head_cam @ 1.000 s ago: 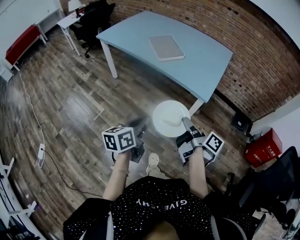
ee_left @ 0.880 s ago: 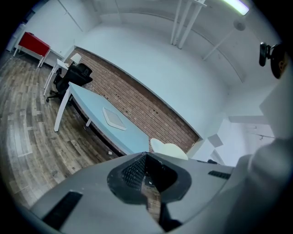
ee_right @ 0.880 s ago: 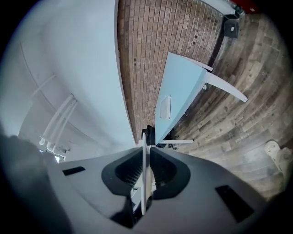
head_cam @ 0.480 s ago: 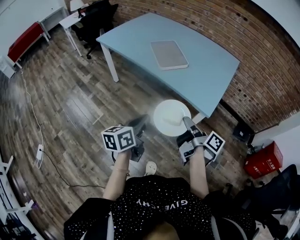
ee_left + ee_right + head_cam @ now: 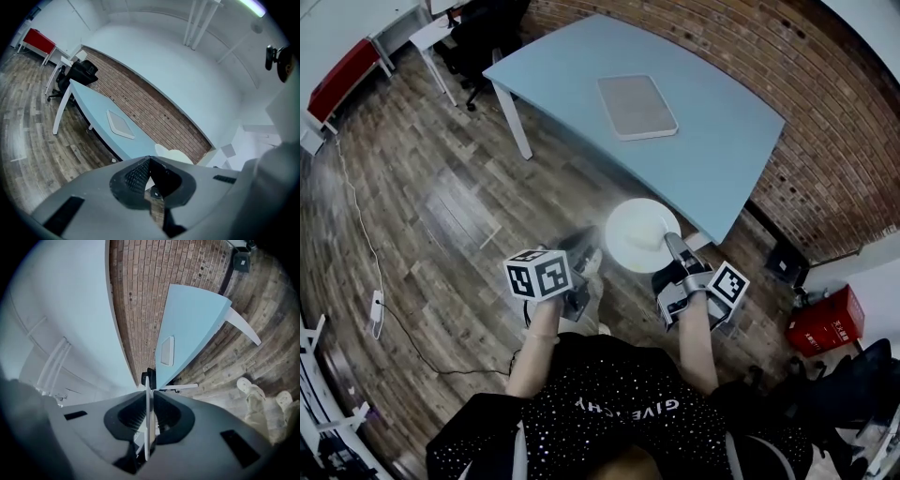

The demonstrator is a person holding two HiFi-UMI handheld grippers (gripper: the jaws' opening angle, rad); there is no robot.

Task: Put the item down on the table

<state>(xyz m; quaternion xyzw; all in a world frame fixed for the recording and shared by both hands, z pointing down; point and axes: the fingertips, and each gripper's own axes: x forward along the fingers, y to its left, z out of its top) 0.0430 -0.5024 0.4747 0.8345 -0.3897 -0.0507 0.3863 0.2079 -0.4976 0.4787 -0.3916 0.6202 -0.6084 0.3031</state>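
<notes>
While my left gripper [image 5: 584,251] hangs closed on nothing, my right gripper [image 5: 671,244] pinches the rim of the white plate [image 5: 634,230], up in the air over the wooden floor [image 5: 441,206], near the near corner of the blue table [image 5: 722,131]; farther off, a grey tray [image 5: 637,106] lies on the tabletop

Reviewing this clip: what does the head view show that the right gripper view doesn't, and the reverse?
Head view only: the round face of the white plate, the left gripper beside it, and the red box on the floor. Right gripper view only: the plate edge-on, with the right gripper clamped on its rim. Both: the blue table with a grey pad on it, and the brick wall.
</notes>
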